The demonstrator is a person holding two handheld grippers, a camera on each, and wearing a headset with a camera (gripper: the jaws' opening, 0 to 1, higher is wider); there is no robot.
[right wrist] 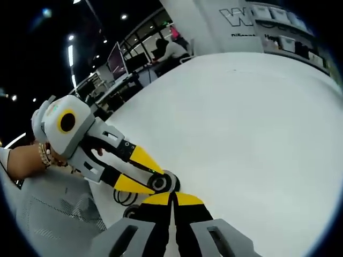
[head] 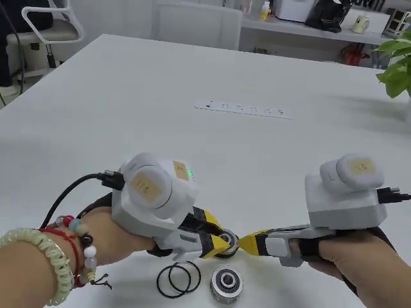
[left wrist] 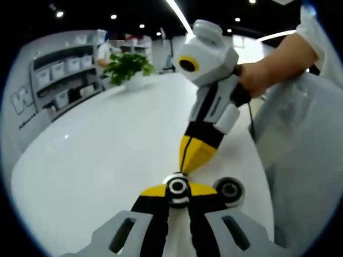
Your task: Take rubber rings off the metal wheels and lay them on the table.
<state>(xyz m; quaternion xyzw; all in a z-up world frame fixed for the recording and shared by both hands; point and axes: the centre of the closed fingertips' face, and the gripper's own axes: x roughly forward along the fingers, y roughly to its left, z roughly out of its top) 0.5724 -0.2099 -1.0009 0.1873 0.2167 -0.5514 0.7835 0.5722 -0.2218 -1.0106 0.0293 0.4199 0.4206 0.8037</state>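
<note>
A small metal wheel [head: 227,244] hangs just above the white table [head: 192,141], and my left gripper [head: 218,242] is shut on it. In the left gripper view the wheel [left wrist: 177,186] sits between my yellow jaw tips [left wrist: 177,191]. My right gripper [head: 243,241] comes in from the right, shut, with its tips pinching the black rubber ring at the wheel's rim. A second wheel [head: 226,283] lies on the table near me. Two loose black rings [head: 178,279] lie to its left.
A white power strip [head: 243,108] lies flat at mid-table. A green plant [head: 397,67] stands at the far right edge. A chair [head: 54,25] and a counter with appliances [head: 327,16] are beyond the table.
</note>
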